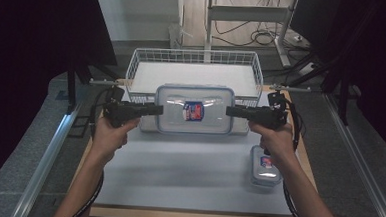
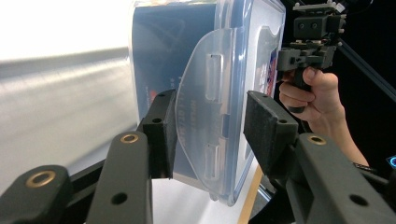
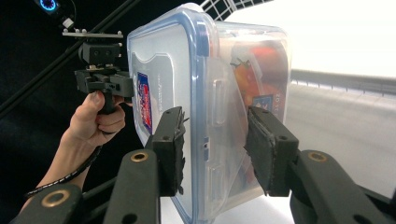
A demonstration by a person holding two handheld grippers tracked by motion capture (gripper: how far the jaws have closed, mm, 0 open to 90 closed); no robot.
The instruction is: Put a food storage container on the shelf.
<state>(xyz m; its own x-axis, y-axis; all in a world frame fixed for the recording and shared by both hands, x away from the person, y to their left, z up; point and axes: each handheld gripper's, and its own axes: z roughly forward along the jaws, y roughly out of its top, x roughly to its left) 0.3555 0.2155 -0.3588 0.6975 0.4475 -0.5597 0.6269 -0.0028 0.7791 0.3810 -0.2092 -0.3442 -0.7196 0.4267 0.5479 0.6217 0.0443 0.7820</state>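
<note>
From above, a person held a gripper in each hand at either end of a large clear box (image 1: 194,110) with a blue-rimmed lid, just in front of a wire basket (image 1: 195,71). The left gripper (image 1: 157,109) and right gripper (image 1: 230,111) each met a short end. A small box (image 1: 265,167) lay near the right hand.

In the left gripper view, the jaws stood parted around the box's side latch (image 2: 205,116), one pad (image 2: 164,133) touching it.

In the right gripper view, the jaws straddled the opposite latch (image 3: 219,135), not clenched.

This looked like the gripping step; next, both likely needed to close evenly.
</note>
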